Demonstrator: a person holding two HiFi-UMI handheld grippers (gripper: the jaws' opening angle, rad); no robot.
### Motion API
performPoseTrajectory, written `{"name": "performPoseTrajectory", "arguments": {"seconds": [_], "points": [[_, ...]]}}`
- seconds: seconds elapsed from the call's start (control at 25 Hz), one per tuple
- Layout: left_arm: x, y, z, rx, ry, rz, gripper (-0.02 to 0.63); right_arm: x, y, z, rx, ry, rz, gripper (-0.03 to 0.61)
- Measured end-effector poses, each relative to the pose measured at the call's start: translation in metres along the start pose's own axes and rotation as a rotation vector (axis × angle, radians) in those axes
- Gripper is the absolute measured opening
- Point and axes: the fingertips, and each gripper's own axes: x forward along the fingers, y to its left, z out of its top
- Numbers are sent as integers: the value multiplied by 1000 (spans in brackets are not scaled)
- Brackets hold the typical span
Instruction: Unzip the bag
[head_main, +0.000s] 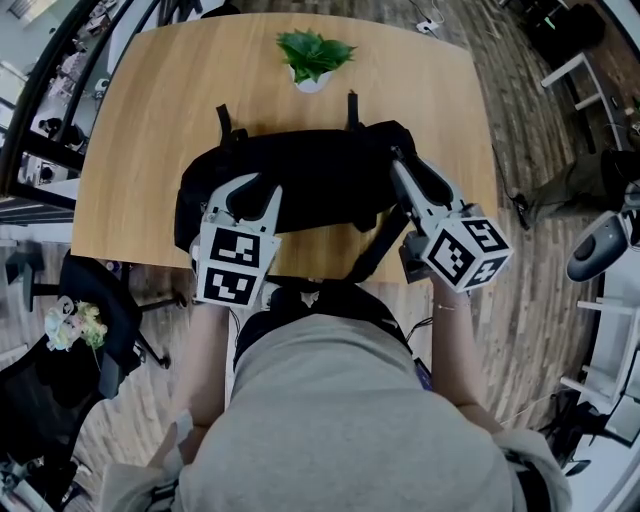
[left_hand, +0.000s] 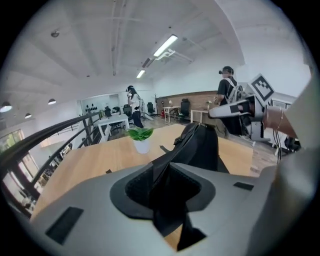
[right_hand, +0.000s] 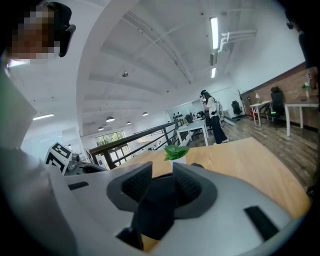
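Jaws parted, left gripper (left_hand: 167, 176) and right gripper (right_hand: 160, 186) are straddling folds of a limp black fabric bag (head_main: 320, 170), probably best pinched beside its zipper.

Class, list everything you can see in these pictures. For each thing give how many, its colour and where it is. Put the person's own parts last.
Table: one, light wood, middle of the head view.
Bag: one, black, on the near half of the table.
Plant: one, green in a white pot, at the table's far edge.
Office chair: one, black, on the floor left of the table.
Bystanders: two, standing beyond the table.
Left gripper: one, grey, jaws apart round a fold of the bag's left part.
Right gripper: one, grey, jaws apart over the bag's right end.
Shirt: one, grey, bottom of the head view.
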Motion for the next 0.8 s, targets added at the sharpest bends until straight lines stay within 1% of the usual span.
{"name": "performPoseTrajectory", "arguments": {"seconds": [0.12,0.16,0.24,0.28,0.32,0.36,0.4,0.44,0.48,0.56,0.6,0.68,0.8], "points": [[-8,2,10,-82,-57,-10,109,7,26,0,-9,-2,65,116],[-10,2,12,-102,-73,-16,109,12,36,-4,-10,3,93,100],[-15,3,16,-138,-104,-26,107,21,57,-12,-20,24,148,97],[-17,3,18,-158,-123,-31,102,24,66,-15,-28,35,169,93],[-20,3,20,-179,-144,-38,82,27,75,-18,-36,40,190,85],[-23,3,22,-202,-166,-50,63,29,83,-19,-44,40,212,74],[-25,2,24,-224,-185,-67,57,31,92,-20,-52,39,236,53],[-28,0,25,-246,-200,-88,50,32,101,-21,-60,42,263,6],[-29,-2,25,-266,-210,-113,44,33,110,-23,-66,49,294,8],[-31,-8,23,-292,-217,-153,35,35,126,-29,-73,67,352,6],[-32,-9,22,-299,-215,-157,30,37,133,-33,-85,78,368,6],[-35,-8,17,-302,-201,-136,23,41,142,-39,-106,97,372,6],[-37,-2,7,-296,-162,-99,20,44,146,-44,-76,118,347,6]]}}
